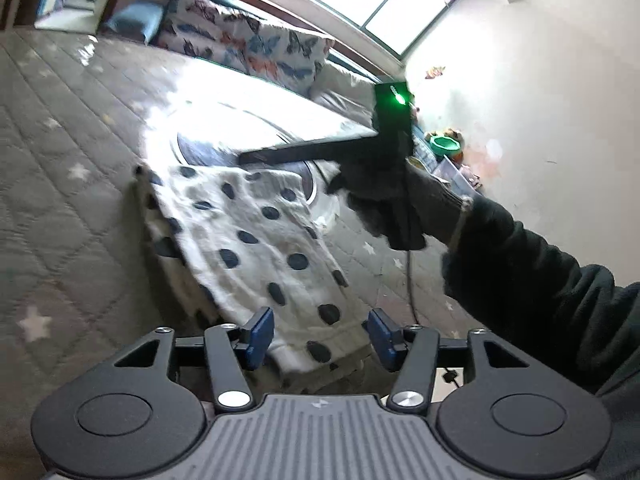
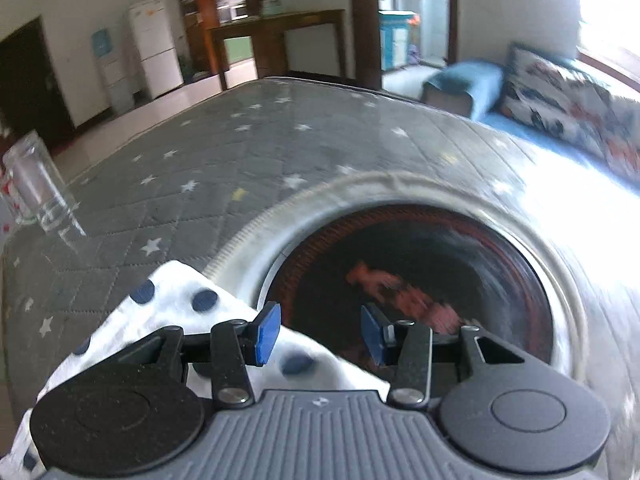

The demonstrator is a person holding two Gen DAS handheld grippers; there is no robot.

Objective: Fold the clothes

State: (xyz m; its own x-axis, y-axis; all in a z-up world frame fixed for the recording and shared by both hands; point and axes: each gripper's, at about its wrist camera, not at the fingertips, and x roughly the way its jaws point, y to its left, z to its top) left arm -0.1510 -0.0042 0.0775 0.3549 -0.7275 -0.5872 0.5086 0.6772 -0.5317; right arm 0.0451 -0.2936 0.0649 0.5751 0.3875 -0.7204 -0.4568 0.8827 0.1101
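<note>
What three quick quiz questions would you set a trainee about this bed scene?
1. True or false: the left gripper has its jaws clamped shut on the dotted garment.
2. In the right wrist view, what stands near the mattress's left edge? A) a clear glass B) a kettle C) a shoe
3. Fill in: the grey quilted mattress cover is printed with small ____.

Key: 1 false, the left gripper's jaws stand apart, not pressing the dotted garment; 2 A; 3 stars.
</note>
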